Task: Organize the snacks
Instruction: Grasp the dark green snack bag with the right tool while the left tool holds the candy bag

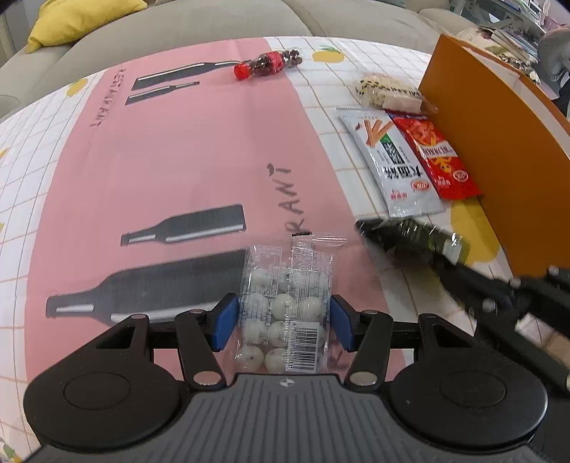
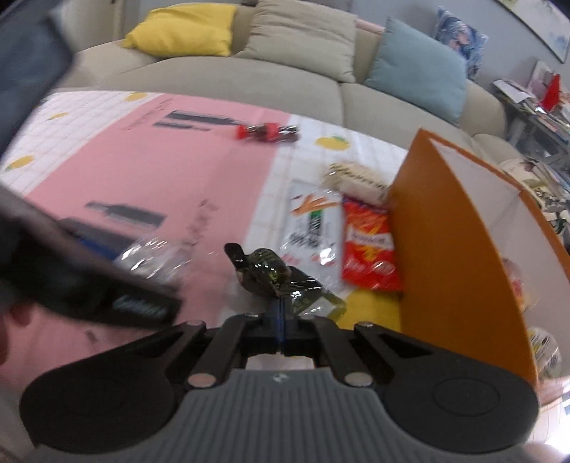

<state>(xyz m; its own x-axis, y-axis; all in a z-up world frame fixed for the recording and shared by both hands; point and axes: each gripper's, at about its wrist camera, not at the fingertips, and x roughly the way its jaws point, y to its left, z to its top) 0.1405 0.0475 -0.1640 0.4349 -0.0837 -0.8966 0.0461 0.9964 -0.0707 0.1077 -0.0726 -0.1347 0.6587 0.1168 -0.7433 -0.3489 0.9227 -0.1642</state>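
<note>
Left gripper (image 1: 283,322): jaws apart, blue pads flanking a clear packet of white candies (image 1: 285,306), not visibly pressing it; packet flat on the pink mat (image 1: 171,160).
Right gripper (image 2: 281,317): fingers together, clamped on the edge of a dark green wrapped snack (image 2: 281,276), lifted just above the cloth.
Right side: white snack bag (image 1: 390,160) and red snack bag (image 1: 436,156) side by side, touching the orange box (image 1: 498,149); a pale wrapped snack (image 1: 386,90) just beyond them.
Far edge: small cola bottle (image 1: 269,63) lying on its side.
Background: beige sofa (image 2: 249,74), yellow cushion (image 2: 185,30).
</note>
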